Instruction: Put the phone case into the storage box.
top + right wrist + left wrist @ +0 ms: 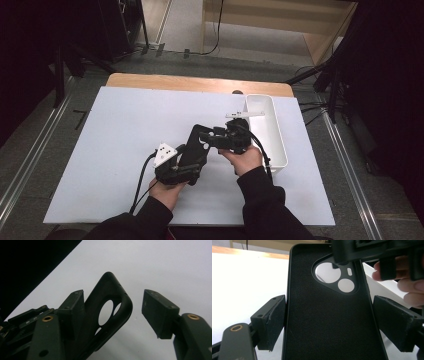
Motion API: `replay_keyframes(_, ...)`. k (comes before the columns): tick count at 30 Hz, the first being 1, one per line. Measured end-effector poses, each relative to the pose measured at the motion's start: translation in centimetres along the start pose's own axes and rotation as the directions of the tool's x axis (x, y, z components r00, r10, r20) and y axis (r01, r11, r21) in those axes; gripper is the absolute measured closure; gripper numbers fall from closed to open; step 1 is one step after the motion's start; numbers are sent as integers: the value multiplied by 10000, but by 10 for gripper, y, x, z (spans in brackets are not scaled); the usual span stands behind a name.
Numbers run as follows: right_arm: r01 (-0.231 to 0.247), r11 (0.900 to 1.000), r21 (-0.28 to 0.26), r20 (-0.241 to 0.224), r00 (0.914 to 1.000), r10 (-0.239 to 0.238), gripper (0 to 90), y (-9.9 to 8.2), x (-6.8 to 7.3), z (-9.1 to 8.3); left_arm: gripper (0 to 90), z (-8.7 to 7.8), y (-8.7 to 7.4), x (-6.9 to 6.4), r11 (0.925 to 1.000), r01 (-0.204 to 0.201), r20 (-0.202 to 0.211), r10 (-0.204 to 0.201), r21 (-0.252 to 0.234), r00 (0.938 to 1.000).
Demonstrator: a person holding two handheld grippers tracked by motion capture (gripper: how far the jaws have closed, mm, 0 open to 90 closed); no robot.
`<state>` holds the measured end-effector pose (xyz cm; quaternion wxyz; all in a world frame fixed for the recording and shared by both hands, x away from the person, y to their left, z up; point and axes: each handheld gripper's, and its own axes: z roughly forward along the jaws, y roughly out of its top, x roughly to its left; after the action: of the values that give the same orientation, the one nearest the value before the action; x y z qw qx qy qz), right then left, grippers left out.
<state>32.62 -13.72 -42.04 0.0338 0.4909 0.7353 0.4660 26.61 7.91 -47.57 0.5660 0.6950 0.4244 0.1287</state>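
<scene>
A white bin [276, 131] sits on the white table [115, 130].

Desk [125, 125]: white top over a wooden board, its bare wood edge showing at 12 o'clock. Floor [45, 165]: grey carpet, metal rails [30, 160] running at 9 and 3 o'clock. Pale wooden shelving [280, 20] stands at 12 o'clock, dark stands [75, 55] at 10 o'clock.

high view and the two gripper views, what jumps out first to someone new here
A black soft-lined phone case with a rounded camera cutout stands out, raised over the middle of the white table sheet and clamped across its width by the left gripper. The right gripper straddles the case's cutout end, one jaw against it, the other apart. A long white plastic bin sits at the right edge.
</scene>
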Motion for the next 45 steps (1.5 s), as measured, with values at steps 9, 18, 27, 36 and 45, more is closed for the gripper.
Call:
replay_keyframes(9, -711, 9968, 378, -431, 9964, 727, 554, 1, -5, 8, 138, 0, -1, -1, 10000, 49, 48, -49, 23, 10000)
replay_keyframes(18, -1622, 9843, 697, -699, 9835, 1671, 722, 3, -9, 8, 138, -1, -2, -5, 9999, -85, 108, 86, -87, 9999)
replay_keyframes(27, -2317, 9689, 862, -1148, 9638, 2407, 765, 4, -12, 5, 137, 0, -3, -6, 9997, -213, 89, 214, -95, 9997)
replay_keyframes(36, -2438, 9652, 949, -1208, 9596, 2542, 774, 6, -12, 3, 133, 0, -2, -7, 9995, -285, 168, 287, -147, 9994)
replay_keyframes(45, -2271, 9691, 962, -1307, 9623, 2385, 804, 11, -2, -5, 2, 0, 5, -10, 9978, -659, 26, 659, 74, 9978)
